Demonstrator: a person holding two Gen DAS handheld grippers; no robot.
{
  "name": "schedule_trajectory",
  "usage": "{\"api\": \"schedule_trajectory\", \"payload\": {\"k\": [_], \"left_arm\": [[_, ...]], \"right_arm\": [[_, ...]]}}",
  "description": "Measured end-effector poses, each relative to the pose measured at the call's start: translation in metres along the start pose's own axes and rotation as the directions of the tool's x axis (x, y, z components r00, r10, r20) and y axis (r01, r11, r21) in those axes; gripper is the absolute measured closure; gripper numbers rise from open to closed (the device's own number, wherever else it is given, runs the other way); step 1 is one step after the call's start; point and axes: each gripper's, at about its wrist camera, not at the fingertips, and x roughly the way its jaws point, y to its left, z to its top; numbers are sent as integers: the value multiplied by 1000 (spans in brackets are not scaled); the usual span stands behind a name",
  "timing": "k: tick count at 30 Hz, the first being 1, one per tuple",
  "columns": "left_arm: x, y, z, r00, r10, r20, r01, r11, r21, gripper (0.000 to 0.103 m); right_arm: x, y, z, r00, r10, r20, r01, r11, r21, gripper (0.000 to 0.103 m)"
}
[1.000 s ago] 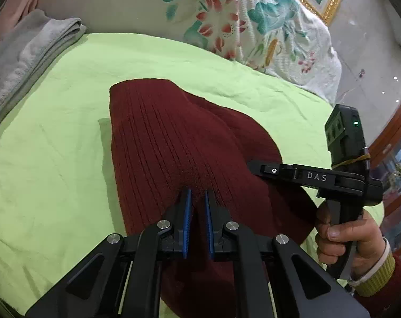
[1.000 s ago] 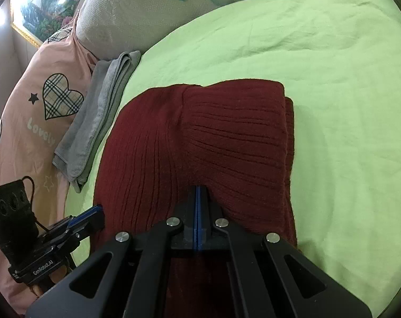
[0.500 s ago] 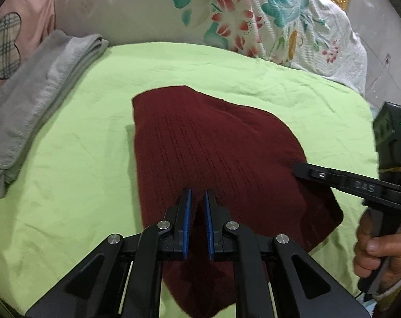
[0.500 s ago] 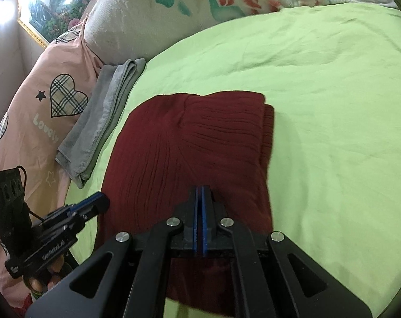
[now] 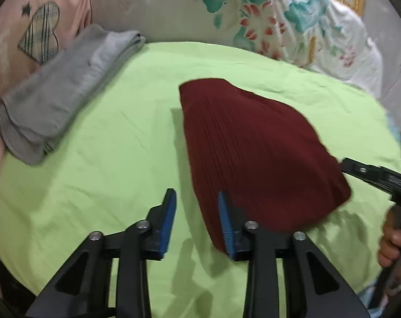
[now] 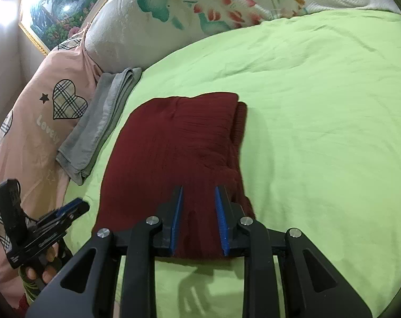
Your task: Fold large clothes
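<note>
Item: maroon rib-knit sweater [image 6: 174, 164], folded into a compact, rounded-cornered packet, lying on the bed's lime-green sheet [image 6: 319, 132], right of centre in the left wrist view.

Change: a second ago both claws were pinched on its near hem; now the left claw [image 5: 196, 222] and right claw [image 6: 199, 218] have let go, jaws opening, nothing pressed between the blue pads, and both have drawn back from the cloth. Judgement: the last fold is laid; this garment looks finished.

Materials: sweater soft, vertically ribbed, several layers thick at its 3 o'clock edge. Sheet thin, lightly creased.

Also present: folded grey garment [image 6: 99, 129] at 10 o'clock, smooth jersey; floral quilted pillow [image 5: 226, 21] at 12 o'clock; pink heart-print bedding [image 6: 49, 111].
</note>
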Motion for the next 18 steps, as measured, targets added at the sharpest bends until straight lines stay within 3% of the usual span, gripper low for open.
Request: {"api": "schedule_trajectory", "payload": {"k": [4,11,15,18], "left_arm": [[-2,-5,-25,1000,-31,3,30,998,55,50],[14,-29,-37,1000,22,21,-25,986,162,44],[12,-25,-46,996,-84,-16,85,984,155,40],[23,-25,-53,999,-35,-39,41,984,172,39]], "right_arm": [[-6,-3,-8,1000,-25,4,25,1000,-3,58],[17,-7,-21,997,-24,-77,25,1000,12,58],[20,-9,-25,996,-2,-86,5,1000,29,58],[22,-10,-26,996,-1,-93,4,1000,26,58]]}}
